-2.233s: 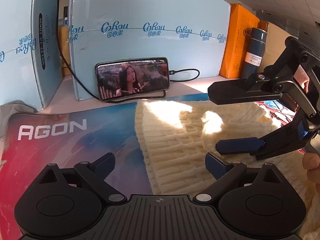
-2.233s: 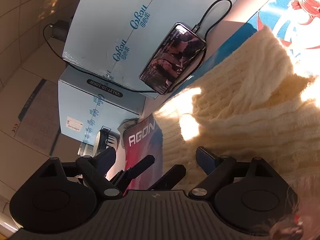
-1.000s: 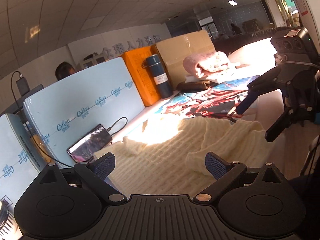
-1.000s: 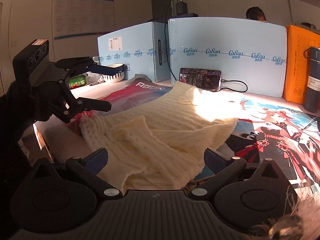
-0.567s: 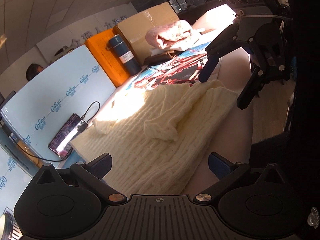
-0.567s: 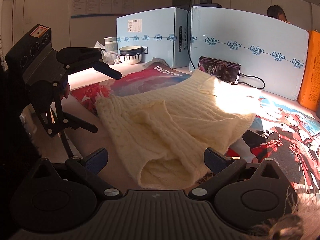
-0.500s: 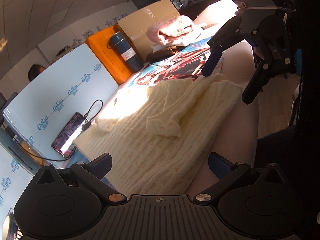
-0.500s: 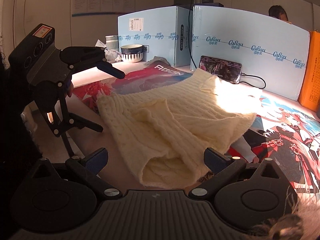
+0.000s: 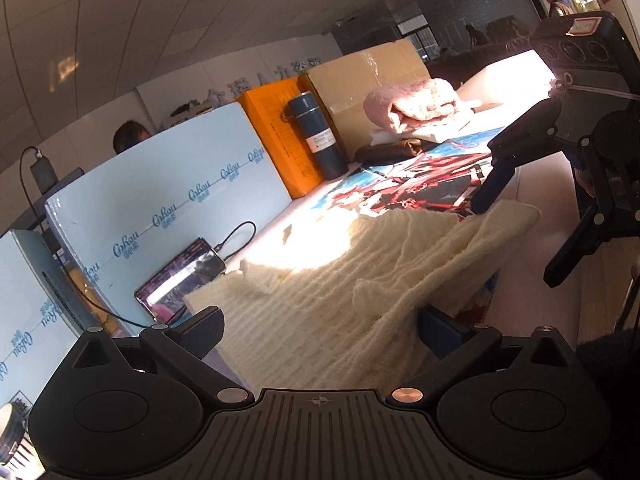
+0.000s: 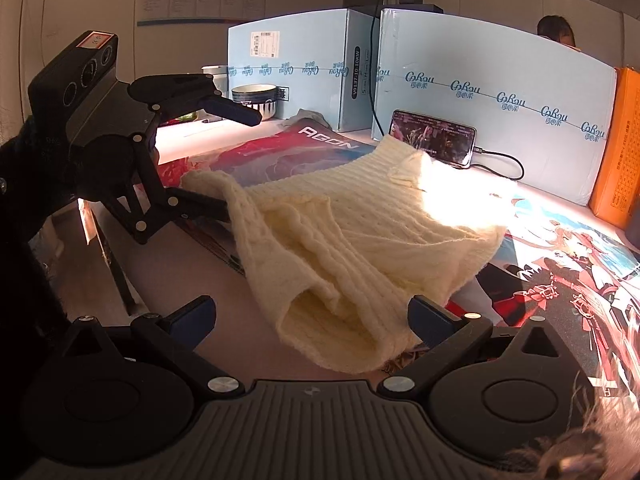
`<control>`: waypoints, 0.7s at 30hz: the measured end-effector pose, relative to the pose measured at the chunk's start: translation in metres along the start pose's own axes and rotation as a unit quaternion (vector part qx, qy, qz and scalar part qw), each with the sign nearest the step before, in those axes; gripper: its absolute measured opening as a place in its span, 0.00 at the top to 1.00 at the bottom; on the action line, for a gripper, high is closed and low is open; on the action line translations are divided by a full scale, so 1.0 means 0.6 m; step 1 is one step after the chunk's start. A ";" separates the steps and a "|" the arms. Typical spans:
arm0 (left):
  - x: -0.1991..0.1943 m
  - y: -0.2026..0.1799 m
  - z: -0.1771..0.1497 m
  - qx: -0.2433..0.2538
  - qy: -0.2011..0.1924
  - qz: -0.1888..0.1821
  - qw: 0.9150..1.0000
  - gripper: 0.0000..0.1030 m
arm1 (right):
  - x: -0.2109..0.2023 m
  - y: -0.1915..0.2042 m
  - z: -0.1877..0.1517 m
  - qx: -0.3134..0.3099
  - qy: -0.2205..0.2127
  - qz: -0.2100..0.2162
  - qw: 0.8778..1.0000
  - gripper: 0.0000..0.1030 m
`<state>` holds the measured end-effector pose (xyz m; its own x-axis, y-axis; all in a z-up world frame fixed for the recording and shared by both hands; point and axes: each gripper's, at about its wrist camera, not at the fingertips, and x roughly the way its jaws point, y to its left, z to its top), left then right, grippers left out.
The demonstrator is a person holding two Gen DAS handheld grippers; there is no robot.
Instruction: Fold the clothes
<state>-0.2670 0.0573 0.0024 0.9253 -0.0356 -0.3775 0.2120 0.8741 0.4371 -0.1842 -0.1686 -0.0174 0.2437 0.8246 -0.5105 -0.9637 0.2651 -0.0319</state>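
A cream knitted sweater (image 9: 352, 280) lies partly folded on the desk mats, its near hem hanging over the table's front edge; it also shows in the right wrist view (image 10: 352, 216). My left gripper (image 9: 320, 328) is open at the sweater's left hem corner, with the cloth between its jaws. It shows in the right wrist view (image 10: 240, 160), one finger above and one below that corner. My right gripper (image 10: 312, 316) is open around the sweater's right hem corner. It shows in the left wrist view (image 9: 516, 232) wide open at the far corner.
A phone (image 10: 432, 136) on a cable leans against pale blue boxes (image 10: 496, 92) at the back. An orange box (image 9: 280, 136), a dark flask (image 9: 316, 136), a cardboard box (image 9: 368, 92) and a pink folded garment (image 9: 416, 104) stand at the right end. A bowl (image 10: 254, 96) sits far left.
Both grippers have come in to the sweater's near hem corners from a little way off. The hem now lies between each gripper's open jaws.
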 end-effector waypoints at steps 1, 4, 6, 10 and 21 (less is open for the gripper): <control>0.003 0.002 0.000 -0.007 -0.001 0.002 1.000 0.00 | 0.002 -0.002 0.001 0.001 -0.002 -0.003 1.000 0.00; 0.008 0.008 -0.001 -0.023 -0.002 0.001 1.000 0.00 | 0.015 -0.005 0.007 -0.001 -0.002 -0.036 0.999 0.00; 0.009 0.010 -0.003 -0.027 -0.002 -0.002 1.000 0.00 | 0.029 -0.001 0.011 -0.014 0.006 -0.062 0.998 0.00; 0.008 0.013 -0.006 -0.031 -0.002 -0.011 0.999 0.00 | 0.051 0.001 0.020 -0.043 0.006 -0.082 0.996 0.00; 0.020 0.014 -0.029 0.006 0.048 0.003 0.999 0.00 | 0.051 -0.025 0.040 -0.026 -0.031 -0.107 0.993 0.00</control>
<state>-0.2598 0.0725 -0.0124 0.8920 0.0163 -0.4518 0.2113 0.8685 0.4484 -0.1595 -0.1353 -0.0122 0.4489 0.7816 -0.4331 -0.8928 0.4129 -0.1801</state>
